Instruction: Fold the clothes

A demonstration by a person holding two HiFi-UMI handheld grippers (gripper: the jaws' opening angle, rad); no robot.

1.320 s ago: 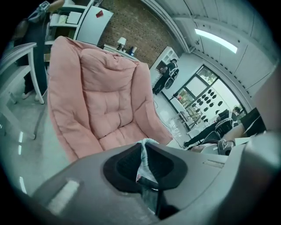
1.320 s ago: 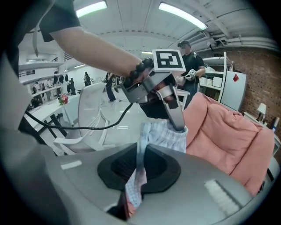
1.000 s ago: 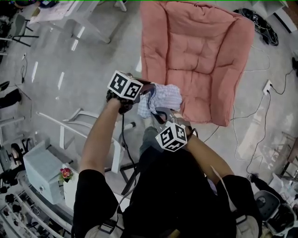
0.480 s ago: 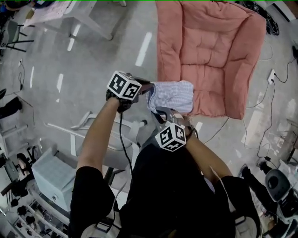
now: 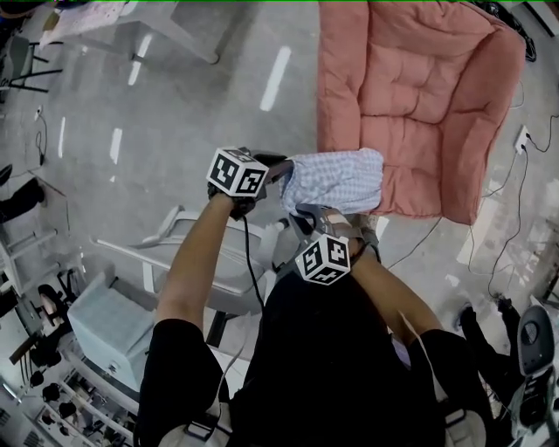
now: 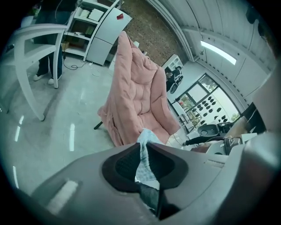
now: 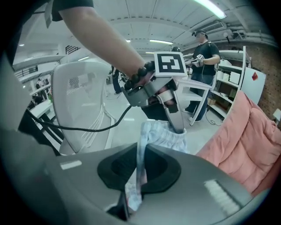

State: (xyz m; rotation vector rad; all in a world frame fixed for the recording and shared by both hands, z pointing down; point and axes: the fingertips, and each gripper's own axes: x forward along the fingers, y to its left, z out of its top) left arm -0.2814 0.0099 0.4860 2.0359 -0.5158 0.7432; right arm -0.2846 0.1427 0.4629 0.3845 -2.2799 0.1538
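Grey floor [image 5: 175, 105] | checked cloth [image 5: 336, 179] held: left claw [image 6: 143, 165] just loosening, right claw [image 7: 139, 171] tight

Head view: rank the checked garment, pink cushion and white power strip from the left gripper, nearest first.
1. Checked garment: between the left gripper's jaws, which have just been opening slightly.
2. Pink cushion: beyond, upper right.
3. White power strip: far right.

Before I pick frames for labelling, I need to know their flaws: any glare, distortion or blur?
Head view: sharp, with streaks of lamp glare on the glossy floor. Left gripper view: fisheye bend, dark corners, the pink padded chair looks curved. Right gripper view: same bend, blown-out ceiling light strip.
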